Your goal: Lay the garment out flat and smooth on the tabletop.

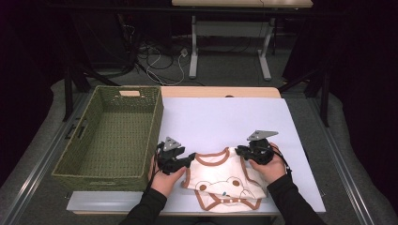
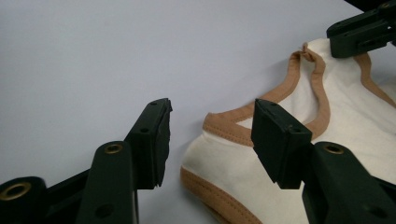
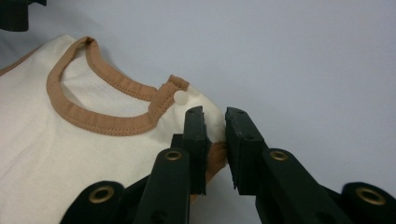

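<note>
Two grippers work the baby garment (image 1: 224, 180) at lower centre: my right gripper (image 3: 215, 140) pinches its shoulder hem, and my half-open left gripper (image 2: 210, 140), straddling the opposite shoulder, must next clamp.

The baby garment's (image 1: 224, 180) printed bear is too small to make out in the high view, its right shoulder hidden under the right hand-held gripper (image 1: 248, 153); the person's forearms are cut off at the bottom edge.

Cream bodysuit (image 1: 224, 180) with tan trim; olive-green woven basket (image 1: 101, 171).
</note>
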Action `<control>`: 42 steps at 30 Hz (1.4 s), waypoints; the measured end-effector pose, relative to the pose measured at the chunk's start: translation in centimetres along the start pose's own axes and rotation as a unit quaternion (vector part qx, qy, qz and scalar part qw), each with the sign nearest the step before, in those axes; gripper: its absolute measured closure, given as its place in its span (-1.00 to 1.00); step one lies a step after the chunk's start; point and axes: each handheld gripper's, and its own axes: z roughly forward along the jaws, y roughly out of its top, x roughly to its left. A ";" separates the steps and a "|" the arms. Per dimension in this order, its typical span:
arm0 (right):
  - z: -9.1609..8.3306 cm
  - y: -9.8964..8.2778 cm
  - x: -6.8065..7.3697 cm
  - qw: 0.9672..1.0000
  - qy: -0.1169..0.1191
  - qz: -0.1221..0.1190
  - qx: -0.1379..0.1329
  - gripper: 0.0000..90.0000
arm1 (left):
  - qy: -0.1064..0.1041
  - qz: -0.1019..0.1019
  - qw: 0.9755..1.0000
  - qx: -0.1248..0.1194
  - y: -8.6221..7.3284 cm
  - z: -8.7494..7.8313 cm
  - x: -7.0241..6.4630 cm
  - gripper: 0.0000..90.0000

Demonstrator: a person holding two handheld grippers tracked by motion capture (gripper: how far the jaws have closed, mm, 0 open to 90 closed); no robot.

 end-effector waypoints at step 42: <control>0.0 -0.1 0.2 1.000 -0.001 -0.010 0.007 0.75 | -0.001 0.013 0.999 0.048 -1.0 0.8 0.5 0.90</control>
